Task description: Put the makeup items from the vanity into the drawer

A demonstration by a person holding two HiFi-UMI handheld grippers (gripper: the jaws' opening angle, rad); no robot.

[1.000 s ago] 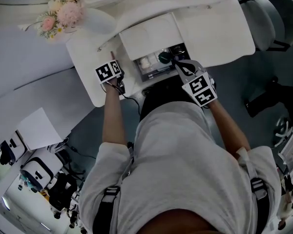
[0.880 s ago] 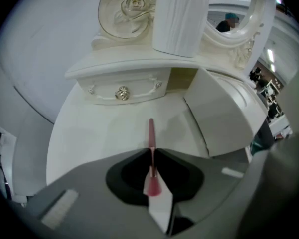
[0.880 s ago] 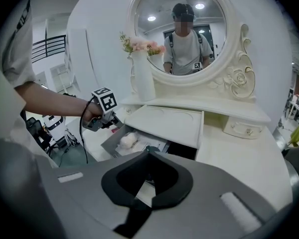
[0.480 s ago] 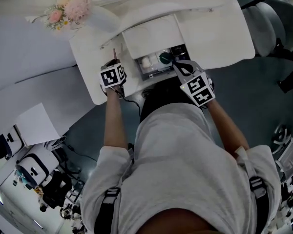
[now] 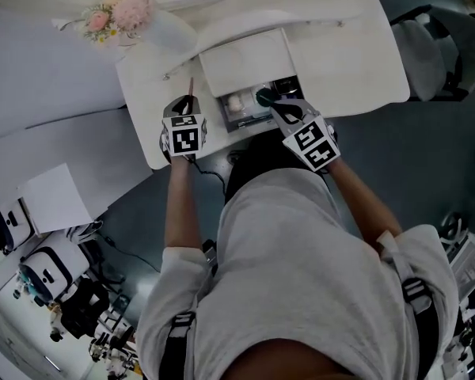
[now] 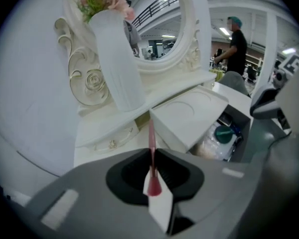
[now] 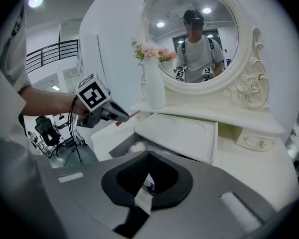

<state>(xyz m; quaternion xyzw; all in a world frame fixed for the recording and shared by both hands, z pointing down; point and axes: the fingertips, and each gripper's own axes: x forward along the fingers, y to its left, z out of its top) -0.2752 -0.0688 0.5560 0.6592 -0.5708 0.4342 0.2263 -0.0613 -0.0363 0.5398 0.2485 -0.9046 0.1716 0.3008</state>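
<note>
Slim pink pencil [image 6: 151,142] clamped in left gripper [image 6: 152,176] above left edge of white vanity [image 5: 142,105], for transfer to open drawer [image 5: 249,123]; right gripper [image 7: 144,183] closed, empty.

The open drawer [image 5: 231,125] of the white vanity top [image 5: 356,46] offers only a narrow slot. The flat white panel [image 5: 245,60] covers the drawer's rear, a round white jar [image 5: 236,101] and a teal-capped pot [image 5: 263,95] crowd its floor, and the right gripper [image 5: 273,105], jaws together, hangs over its right front corner. Left of the drawer, the left gripper [image 5: 188,111], clamped on a thin pink stick [image 5: 191,85], takes up the bare strip, with a tall white ribbed vase of pink flowers [image 5: 162,30] behind-left; right of the drawer the top lies wide and bare.
</note>
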